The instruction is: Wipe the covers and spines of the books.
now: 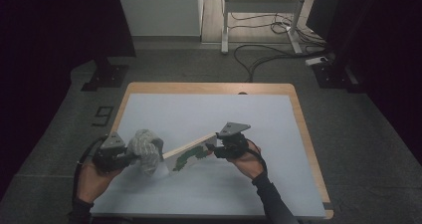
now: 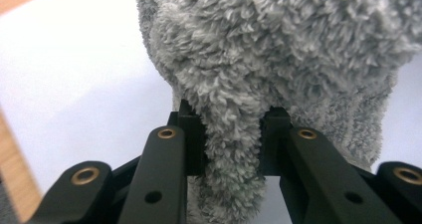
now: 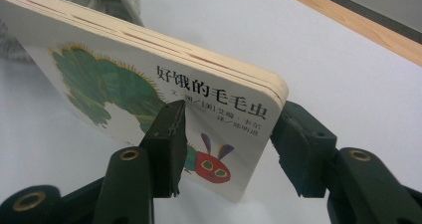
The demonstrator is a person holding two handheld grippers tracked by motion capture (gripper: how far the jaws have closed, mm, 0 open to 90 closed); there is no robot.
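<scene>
We hold one book [image 1: 191, 153] and one cloth [image 1: 146, 148] over the near left part of the table [image 1: 209, 88], both clear of its edges. The left gripper [image 1: 130, 157] has its jaws pressed onto a fold of the grey fluffy cloth, which bunches up beyond them in the left gripper view [image 2: 278, 50]. The right gripper [image 1: 215, 152] pinches the book's corner between its jaws: one pad lies on the cover beside the caterpillar's red head, the other on the back [image 3: 199, 109]. The book is tilted, its far end low toward the cloth, and the two look to be touching or just beside each other there.

Open room lies ahead and to the right: the white mat [image 1: 209, 114] is bare from the grippers to the far edge and the right edge. The near edge is just behind our forearms.

The mat covers most of the wooden table, with a wood strip showing along the far, left and right edges. Around the table is grey carpet [image 1: 358, 134]; beyond the far edge we see cables [image 1: 259, 55] on the floor and a metal frame [image 1: 259, 5].

We count two grippers, one book, one cloth.
</scene>
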